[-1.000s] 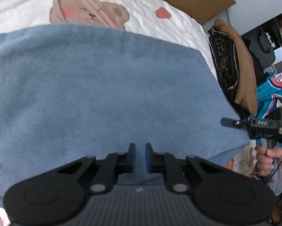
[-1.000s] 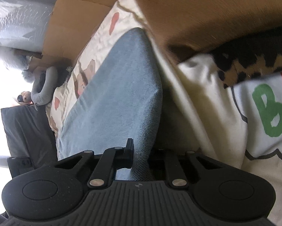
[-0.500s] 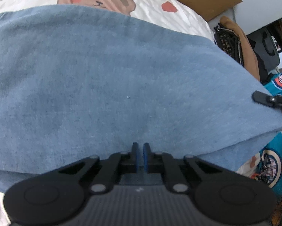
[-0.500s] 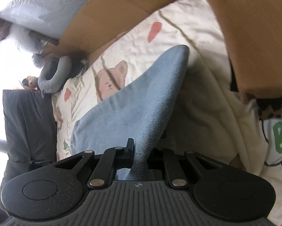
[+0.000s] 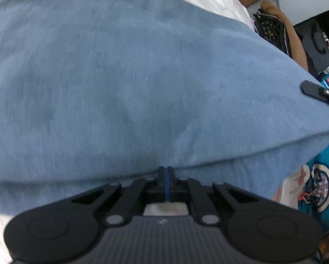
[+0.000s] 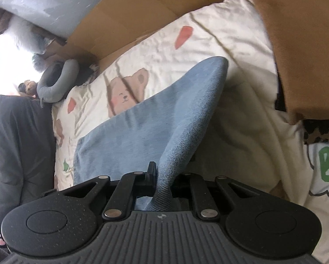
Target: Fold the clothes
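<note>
A blue denim-like garment fills the left wrist view, spread over the bed with a folded layer running along its near edge. My left gripper is shut at that near edge, its fingertips pinched together on the blue fabric. At the right edge of this view, the right gripper's finger sits at the garment's corner. In the right wrist view, the garment rises from the bed in a taut ridge into my right gripper, which is shut on a bunched strip of it.
A cream bedsheet with bear prints lies under the garment. Cardboard lines the far side. A brown garment over leopard-print cloth, a white top with a green letter and a teal jersey lie to the right.
The left gripper's fingers closed from a small gap to fully shut on the garment's near edge. The right gripper drew back, lifting its held corner, and more bedsheet shows.
</note>
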Demonstrator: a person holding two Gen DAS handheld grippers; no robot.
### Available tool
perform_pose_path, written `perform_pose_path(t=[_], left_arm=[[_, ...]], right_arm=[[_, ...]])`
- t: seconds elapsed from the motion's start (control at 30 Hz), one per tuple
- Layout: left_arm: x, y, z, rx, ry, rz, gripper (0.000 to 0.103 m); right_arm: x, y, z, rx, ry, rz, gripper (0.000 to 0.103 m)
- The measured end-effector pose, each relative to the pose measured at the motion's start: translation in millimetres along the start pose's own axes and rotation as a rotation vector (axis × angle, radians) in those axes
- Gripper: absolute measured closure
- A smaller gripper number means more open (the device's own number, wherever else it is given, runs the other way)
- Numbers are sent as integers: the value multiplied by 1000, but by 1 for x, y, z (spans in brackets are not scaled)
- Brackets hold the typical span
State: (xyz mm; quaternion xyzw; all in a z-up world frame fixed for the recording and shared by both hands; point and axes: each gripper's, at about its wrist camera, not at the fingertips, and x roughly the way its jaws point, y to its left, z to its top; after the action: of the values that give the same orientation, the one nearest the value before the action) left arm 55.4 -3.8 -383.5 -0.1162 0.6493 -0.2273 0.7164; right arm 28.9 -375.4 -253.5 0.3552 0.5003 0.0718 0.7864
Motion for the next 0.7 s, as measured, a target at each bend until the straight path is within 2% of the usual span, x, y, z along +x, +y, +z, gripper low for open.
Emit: perform_pose_path(t=[0.13, 0.23, 0.33, 0.4, 0.43, 0.53, 0.7], left_arm=[[1, 6, -3, -33, 21, -12, 101], [-2, 3, 0, -5, 52, -4, 101], [-12, 4, 4, -5, 45, -29, 100], [-20, 6, 8, -7, 31, -37, 100], [-23, 7, 11, -6, 32, -41, 100], [-33, 5, 22, 2, 32, -68, 99], [-43, 2, 33, 21, 8, -73, 97]], right_arm=[[5, -12, -2, 20, 3, -3, 93], [10, -28, -2, 60, 18, -14, 90], [17, -49, -3, 122, 28, -1, 87], [22, -62, -3, 155, 36, 12, 73], [25, -68, -3, 168, 39, 18, 70], [35, -85, -3, 202, 50, 32, 69], [48, -105, -2, 235, 55, 26, 67]])
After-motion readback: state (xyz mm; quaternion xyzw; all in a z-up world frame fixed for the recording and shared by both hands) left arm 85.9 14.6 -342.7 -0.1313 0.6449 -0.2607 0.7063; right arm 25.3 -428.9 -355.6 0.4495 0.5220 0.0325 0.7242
